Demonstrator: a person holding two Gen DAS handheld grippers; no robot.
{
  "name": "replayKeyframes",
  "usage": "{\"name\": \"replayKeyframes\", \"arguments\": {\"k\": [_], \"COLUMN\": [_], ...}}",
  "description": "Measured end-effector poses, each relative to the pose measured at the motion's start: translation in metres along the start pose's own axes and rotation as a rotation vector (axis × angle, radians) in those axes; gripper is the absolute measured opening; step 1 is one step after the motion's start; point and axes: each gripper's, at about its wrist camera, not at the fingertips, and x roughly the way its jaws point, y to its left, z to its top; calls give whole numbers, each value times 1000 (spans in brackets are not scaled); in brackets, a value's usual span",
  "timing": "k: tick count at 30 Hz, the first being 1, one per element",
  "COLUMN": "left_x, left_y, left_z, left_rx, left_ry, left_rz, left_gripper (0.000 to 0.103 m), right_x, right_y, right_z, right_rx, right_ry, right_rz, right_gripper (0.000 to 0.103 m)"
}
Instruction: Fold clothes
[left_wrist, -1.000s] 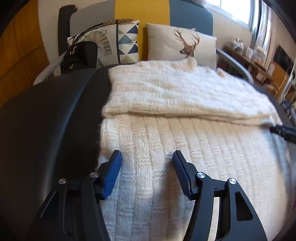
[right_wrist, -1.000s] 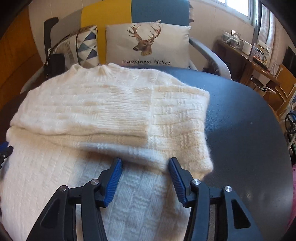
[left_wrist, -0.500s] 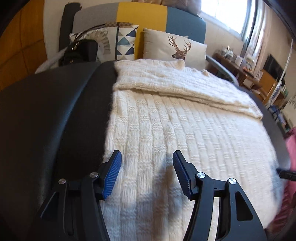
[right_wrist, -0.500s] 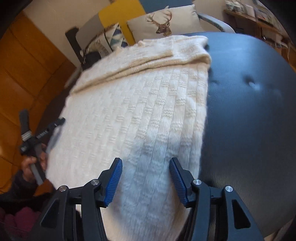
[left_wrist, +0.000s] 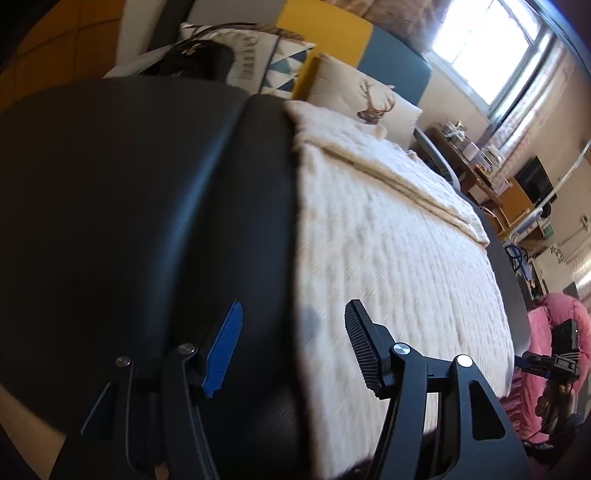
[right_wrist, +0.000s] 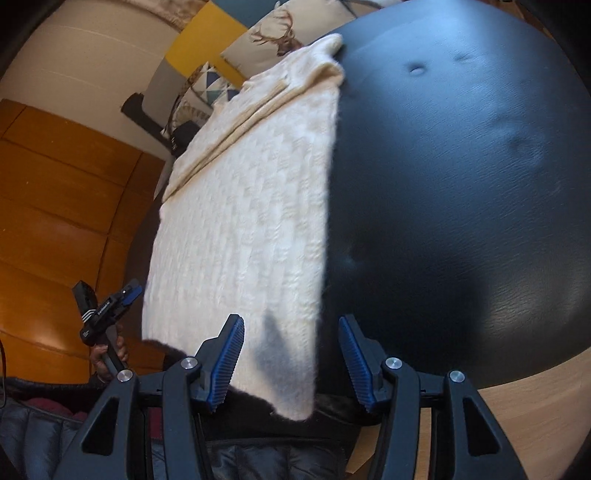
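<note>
A cream knitted sweater (left_wrist: 399, 266) lies flat on a black padded ottoman (left_wrist: 129, 206), its far part folded over itself. My left gripper (left_wrist: 293, 349) is open and empty, low at the sweater's near left corner. My right gripper (right_wrist: 291, 360) is open and empty, straddling the sweater's (right_wrist: 251, 221) near right corner where the hem hangs over the ottoman's (right_wrist: 461, 184) edge. The left gripper also shows in the right wrist view (right_wrist: 127, 293), left of the sweater. The right gripper's body shows at the far right of the left wrist view (left_wrist: 554, 360).
A deer-print pillow (left_wrist: 365, 103), a patterned pillow (left_wrist: 258, 62) and a black handbag (left_wrist: 199, 61) sit on the sofa behind the ottoman. A wooden desk with clutter (left_wrist: 487, 170) stands at right. Orange wood panelling (right_wrist: 55, 206) lies left. A pink fabric heap (left_wrist: 554, 317) is near right.
Both grippers have pulled back from the sweater's fold to its near hem, one at each corner. Both stayed open.
</note>
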Motion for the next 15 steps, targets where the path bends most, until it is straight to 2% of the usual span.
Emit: {"name": "replayKeyframes", "arguments": {"k": [5, 7, 11, 15], "left_x": [-12, -14, -13, -9], "left_y": [15, 13, -2, -10], "left_z": [-18, -24, -34, -38], "left_rx": [-41, -29, 42, 37], "left_ry": [60, 86, 106, 137], "left_rz": [-71, -99, -89, -175], "left_gripper": [61, 61, 62, 62], "right_x": [13, 17, 19, 19], "right_y": [9, 12, 17, 21], "right_z": [-2, 0, -2, -5], "right_rx": [-20, -27, -52, -75], "right_ry": [30, 32, 40, 42], "right_rz": [70, 84, 76, 67], "right_gripper": [56, 57, 57, 57]}}
